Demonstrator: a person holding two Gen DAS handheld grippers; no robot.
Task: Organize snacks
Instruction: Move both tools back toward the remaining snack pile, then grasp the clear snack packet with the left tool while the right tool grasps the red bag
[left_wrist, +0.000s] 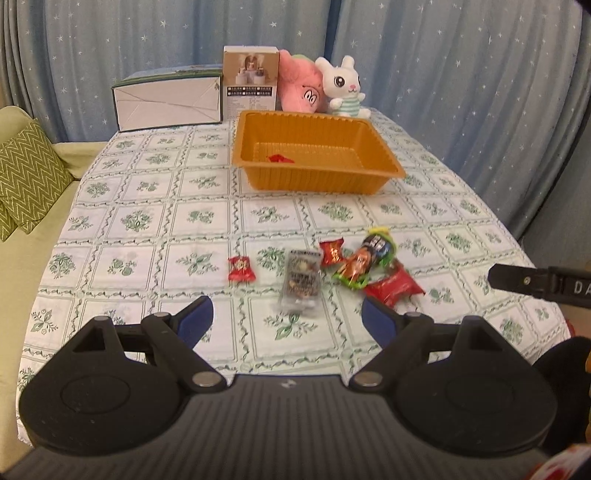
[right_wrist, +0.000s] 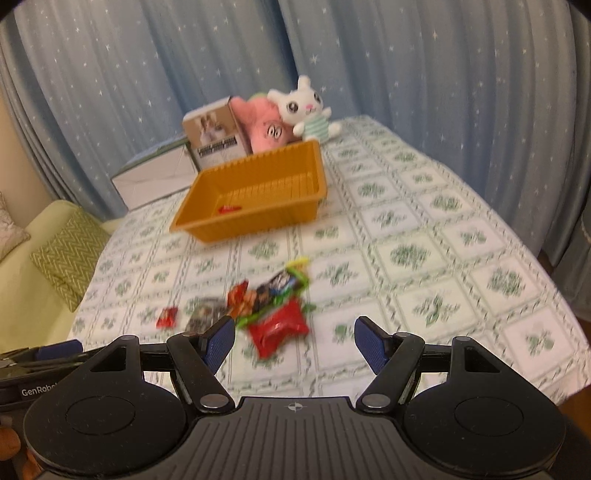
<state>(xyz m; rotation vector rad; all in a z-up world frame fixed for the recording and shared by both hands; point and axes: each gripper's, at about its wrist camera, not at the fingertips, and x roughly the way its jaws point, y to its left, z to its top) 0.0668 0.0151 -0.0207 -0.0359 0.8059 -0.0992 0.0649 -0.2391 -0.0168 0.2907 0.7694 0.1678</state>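
Observation:
Several snack packets lie clustered on the tablecloth: a small red packet (left_wrist: 241, 268), a clear brown packet (left_wrist: 301, 282), green-edged packets (left_wrist: 364, 266) and a larger red packet (left_wrist: 393, 286). My left gripper (left_wrist: 288, 319) hovers open just short of them, with nothing between its fingers. My right gripper (right_wrist: 295, 330) is open too, and the larger red packet (right_wrist: 279, 328) lies on the table just beyond its fingers. An orange tray (left_wrist: 380, 142) stands farther back with one red wrapper (left_wrist: 280, 158) in it. The orange tray (right_wrist: 207, 181) looks blurred in the right wrist view.
A white box (left_wrist: 168, 101), a tall carton (left_wrist: 251, 79), a pink plush (left_wrist: 301, 86) and a white bunny plush (left_wrist: 343, 86) stand behind the tray. A green sofa with a zigzag cushion (left_wrist: 27, 173) borders the table's left edge. Blue starred curtains hang behind.

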